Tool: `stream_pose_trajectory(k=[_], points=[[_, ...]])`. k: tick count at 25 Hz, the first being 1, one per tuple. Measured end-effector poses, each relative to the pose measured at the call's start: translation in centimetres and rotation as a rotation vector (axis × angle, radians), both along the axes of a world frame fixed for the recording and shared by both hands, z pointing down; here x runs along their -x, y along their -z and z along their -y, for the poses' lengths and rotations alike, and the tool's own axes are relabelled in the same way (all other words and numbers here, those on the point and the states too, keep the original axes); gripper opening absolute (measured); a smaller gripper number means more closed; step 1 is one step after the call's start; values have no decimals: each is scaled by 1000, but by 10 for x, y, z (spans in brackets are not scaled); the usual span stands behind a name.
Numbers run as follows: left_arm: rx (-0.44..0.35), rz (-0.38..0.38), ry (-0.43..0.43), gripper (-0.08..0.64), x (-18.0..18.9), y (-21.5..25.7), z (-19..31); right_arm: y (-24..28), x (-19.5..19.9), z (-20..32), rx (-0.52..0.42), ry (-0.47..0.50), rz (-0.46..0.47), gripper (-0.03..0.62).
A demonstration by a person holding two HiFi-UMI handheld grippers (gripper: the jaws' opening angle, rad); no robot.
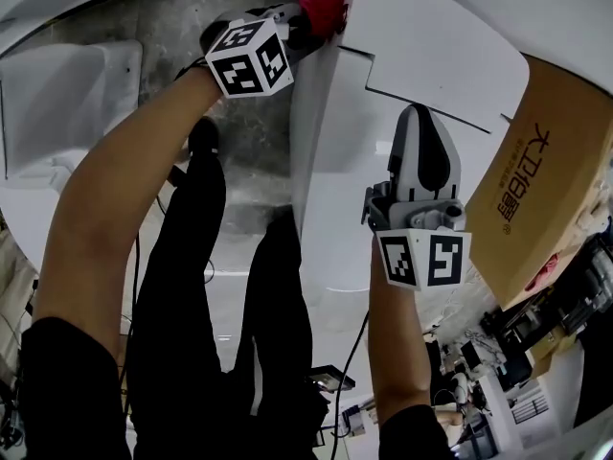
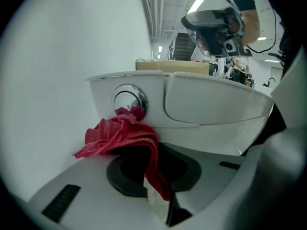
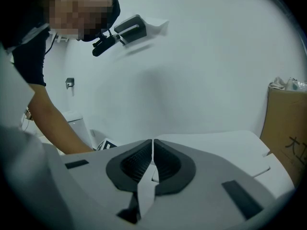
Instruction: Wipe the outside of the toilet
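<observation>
The white toilet (image 1: 330,161) fills the middle of the head view. My left gripper (image 1: 305,22) is shut on a red cloth (image 1: 321,6) and holds it against the toilet's far upper side. In the left gripper view the red cloth (image 2: 122,135) hangs from the left gripper (image 2: 148,171) and touches the toilet (image 2: 211,104) just below a round chrome button (image 2: 128,98). My right gripper (image 1: 419,118) is above the toilet's flat top, its jaws shut with nothing between them. The right gripper view shows the right gripper (image 3: 152,150) over the white top (image 3: 216,145).
A cardboard box (image 1: 551,180) stands against the toilet's right side and also shows as the box (image 3: 285,128) in the right gripper view. Another white fixture (image 1: 67,103) sits at the left. The person's legs (image 1: 230,286) stand on the grey floor between them.
</observation>
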State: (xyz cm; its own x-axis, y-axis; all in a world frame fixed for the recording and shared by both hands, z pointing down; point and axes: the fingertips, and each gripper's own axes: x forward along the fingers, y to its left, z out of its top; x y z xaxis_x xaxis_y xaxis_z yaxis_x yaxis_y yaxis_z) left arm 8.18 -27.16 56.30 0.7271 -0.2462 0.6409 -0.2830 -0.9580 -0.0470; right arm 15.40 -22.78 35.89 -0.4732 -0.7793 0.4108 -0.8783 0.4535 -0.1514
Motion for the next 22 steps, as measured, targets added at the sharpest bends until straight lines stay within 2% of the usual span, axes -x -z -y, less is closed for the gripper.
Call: stream_pose_trajectory(k=[9,17,22], points=[[0,28,27,60,-9,4,-69,-1,-25,-50,31,51,7,37],[-1,35,107,60,-25,3,-140,-3,-12,-95,36,169,7,37],[3,22,189,60,-36,5,-183,-12,-3,-131,77,254,-3,37]])
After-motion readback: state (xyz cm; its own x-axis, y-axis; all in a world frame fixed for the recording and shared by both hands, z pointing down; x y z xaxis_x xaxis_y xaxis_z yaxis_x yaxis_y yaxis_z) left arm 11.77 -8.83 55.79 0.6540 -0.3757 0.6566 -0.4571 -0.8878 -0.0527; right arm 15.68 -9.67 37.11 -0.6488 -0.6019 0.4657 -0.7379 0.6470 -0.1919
